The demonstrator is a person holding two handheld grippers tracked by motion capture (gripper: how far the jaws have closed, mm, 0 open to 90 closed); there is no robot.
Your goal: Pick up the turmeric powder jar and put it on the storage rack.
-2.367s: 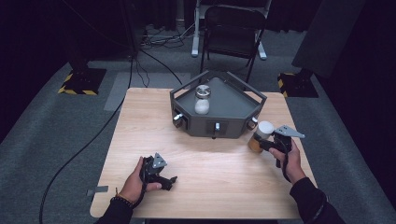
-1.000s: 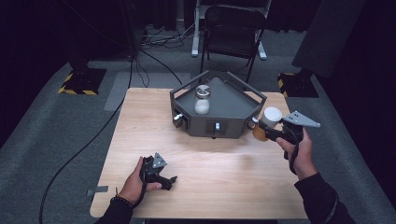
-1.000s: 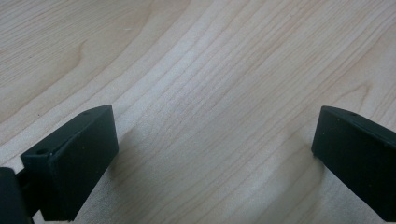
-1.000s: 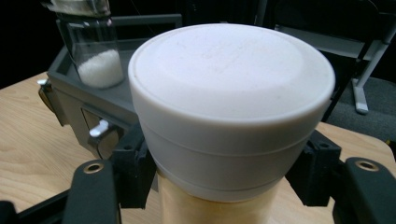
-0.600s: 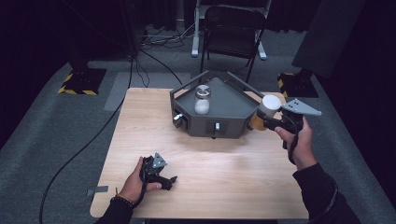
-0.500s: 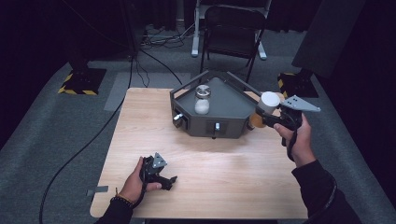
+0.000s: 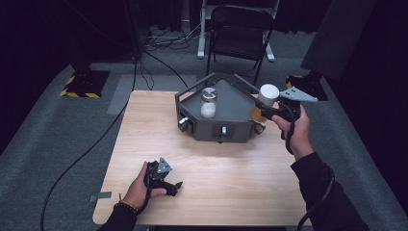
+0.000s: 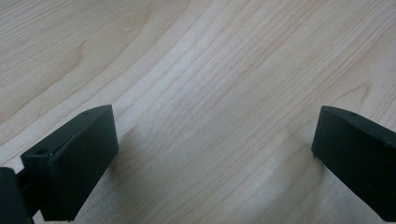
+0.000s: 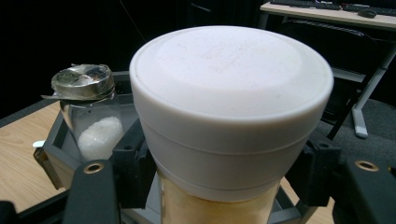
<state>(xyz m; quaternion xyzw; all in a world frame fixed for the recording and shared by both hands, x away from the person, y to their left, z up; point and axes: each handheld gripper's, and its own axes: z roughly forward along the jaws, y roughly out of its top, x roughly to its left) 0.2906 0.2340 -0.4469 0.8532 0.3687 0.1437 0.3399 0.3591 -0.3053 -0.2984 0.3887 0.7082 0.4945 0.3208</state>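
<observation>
My right gripper (image 7: pixel 263 111) is shut on an amber jar with a white lid (image 7: pixel 267 93) (image 9: pixel 231 112), held upright in the air over the right edge of the grey three-sided tray (image 7: pixel 234 103). Inside the tray stands a glass shaker (image 7: pixel 208 102) (image 9: pixel 89 109) with a metal top and white grains. At the near left of the wooden table (image 7: pixel 144 130), my left gripper (image 7: pixel 171 185) rests low over the wood, jaws wide apart and nothing between them; its fingers (image 8: pixel 70 158) frame bare wood grain.
The tray has knobs on its front wall (image 7: pixel 223 130). A black folding chair (image 7: pixel 239 29) stands behind the table. Cables (image 7: pixel 91 144) trail across the grey carpet at the left, and a dark stand base (image 7: pixel 84 82) sits at the far left.
The right gripper has lifted the white-lidded jar off the table's right side and carried it up and back toward the tray. The left gripper has stayed where it was.
</observation>
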